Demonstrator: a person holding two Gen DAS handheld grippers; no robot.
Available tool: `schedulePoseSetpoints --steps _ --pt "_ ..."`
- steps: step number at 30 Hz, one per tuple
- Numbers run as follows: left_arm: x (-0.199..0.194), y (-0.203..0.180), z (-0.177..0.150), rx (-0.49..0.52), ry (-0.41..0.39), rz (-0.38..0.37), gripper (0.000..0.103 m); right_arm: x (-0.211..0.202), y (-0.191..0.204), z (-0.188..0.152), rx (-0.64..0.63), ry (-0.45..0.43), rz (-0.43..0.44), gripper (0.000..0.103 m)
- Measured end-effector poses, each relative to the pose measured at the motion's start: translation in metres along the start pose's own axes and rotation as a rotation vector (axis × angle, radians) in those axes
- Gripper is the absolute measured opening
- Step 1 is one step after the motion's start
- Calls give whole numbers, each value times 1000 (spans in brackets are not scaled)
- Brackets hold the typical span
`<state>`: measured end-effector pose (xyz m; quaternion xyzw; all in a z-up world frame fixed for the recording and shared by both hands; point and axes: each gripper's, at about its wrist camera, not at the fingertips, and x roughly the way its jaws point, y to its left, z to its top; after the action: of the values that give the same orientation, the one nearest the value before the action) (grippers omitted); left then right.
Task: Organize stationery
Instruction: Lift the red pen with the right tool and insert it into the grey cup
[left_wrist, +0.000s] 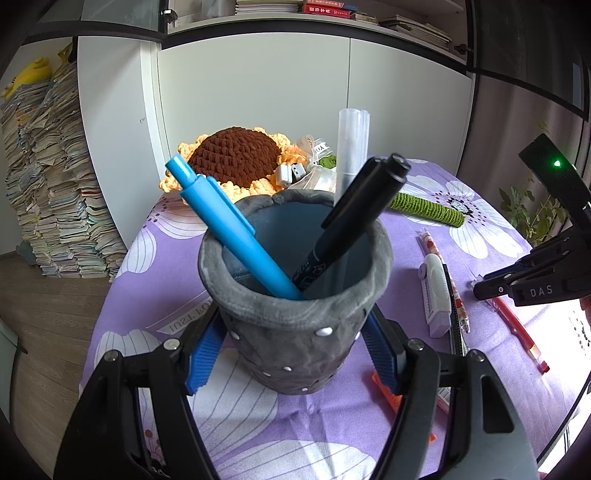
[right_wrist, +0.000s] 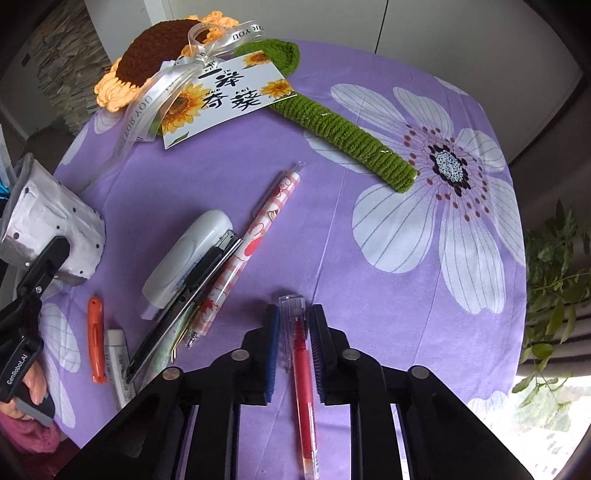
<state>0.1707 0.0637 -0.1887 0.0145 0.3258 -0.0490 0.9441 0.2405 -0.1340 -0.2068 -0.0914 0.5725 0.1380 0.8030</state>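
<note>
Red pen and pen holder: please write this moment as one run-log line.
left tool: shut on pen holder | right tool: open, straddling red pen on tablecloth

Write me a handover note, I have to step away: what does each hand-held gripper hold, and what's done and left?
Left hand-held gripper: shut on the grey cup, upright on the cloth.
Right hand-held gripper: open, straddling the red pen lying on the cloth, not yet clamped.
Done: blue pen, black marker and a clear tube are in the cup.
Left: red pen, patterned pen, white stapler, black knife, orange cutter.
</note>
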Motion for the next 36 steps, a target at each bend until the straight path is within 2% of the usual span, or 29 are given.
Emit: schedulePoseSetpoints --steps 3,7,17,21,24,27,30,36 --pt "0 0 0 1 0 1 69 -1 -2 -2 3 -4 5 16" --pt "0 0 0 1 0 2 69 -25 -1 -8 20 -76 25 16" --pt "0 0 0 2 0 2 69 -147 33 -20 -60 -433 111 15" --pt "0 0 0 3 0 3 69 -188 52 -11 -89 -596 180 15" --pt "0 0 1 7 -1 6 69 -210 66 3 -108 -676 234 15" --pt "0 -1 1 12 -1 10 69 -224 80 17 -133 -709 295 15" --pt "0 -2 1 10 -1 9 69 -223 96 33 -167 -706 329 15" --pt "0 -1 1 8 0 7 69 -174 124 49 -215 -580 283 15"
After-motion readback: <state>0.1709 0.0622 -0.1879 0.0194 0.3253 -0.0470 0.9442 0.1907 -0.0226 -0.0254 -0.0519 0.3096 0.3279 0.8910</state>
